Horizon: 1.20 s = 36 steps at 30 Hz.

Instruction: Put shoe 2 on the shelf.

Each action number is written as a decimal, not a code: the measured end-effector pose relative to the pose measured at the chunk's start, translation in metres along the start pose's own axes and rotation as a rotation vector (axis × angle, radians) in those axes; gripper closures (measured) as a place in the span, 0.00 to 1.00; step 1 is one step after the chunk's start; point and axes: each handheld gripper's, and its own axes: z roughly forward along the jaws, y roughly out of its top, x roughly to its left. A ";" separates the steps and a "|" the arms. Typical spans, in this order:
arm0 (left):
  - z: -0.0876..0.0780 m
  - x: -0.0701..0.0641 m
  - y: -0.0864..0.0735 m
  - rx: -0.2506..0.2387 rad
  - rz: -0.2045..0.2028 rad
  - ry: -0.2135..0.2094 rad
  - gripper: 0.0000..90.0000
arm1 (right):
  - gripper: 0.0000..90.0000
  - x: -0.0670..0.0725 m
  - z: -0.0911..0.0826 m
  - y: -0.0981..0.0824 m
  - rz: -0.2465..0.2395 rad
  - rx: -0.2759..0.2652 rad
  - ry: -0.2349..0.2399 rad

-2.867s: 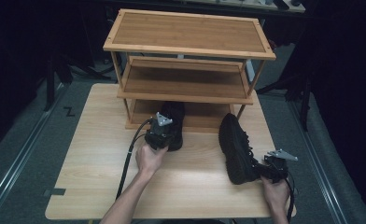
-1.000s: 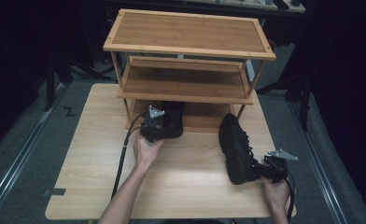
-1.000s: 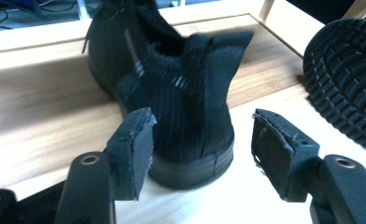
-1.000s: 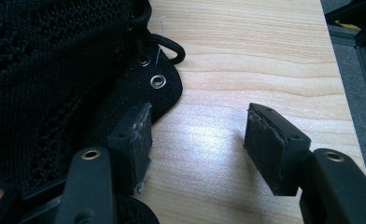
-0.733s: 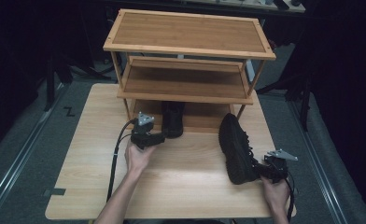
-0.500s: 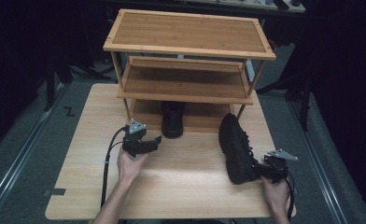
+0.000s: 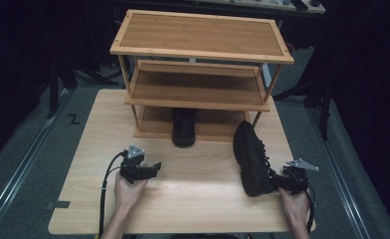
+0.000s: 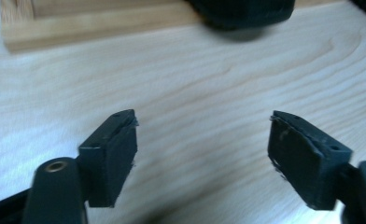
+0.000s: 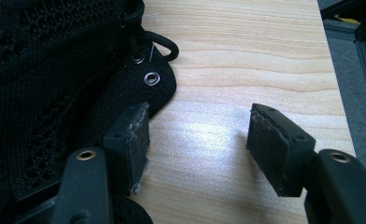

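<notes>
A black mesh shoe [image 9: 45, 70] is seen lying on a pale wooden table [image 9: 265, 56], with metal eyelets and a lace loop visible along its edge. The right gripper [image 9: 197, 140] is held just beside the shoe, its jaws parted with bare tabletop between them. One jaw appears to rest against the shoe's fabric, though contact cannot be confirmed. Grey floor is glimpsed beyond the table's edge.

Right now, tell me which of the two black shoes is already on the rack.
The black shoe tucked under the wooden rack's bottom shelf. The other black mesh shoe lies on the table beside the right gripper.
</notes>
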 end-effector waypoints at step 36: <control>0.010 -0.006 -0.006 0.029 0.055 0.151 0.29 | 0.45 0.008 0.005 0.024 0.001 -0.016 0.114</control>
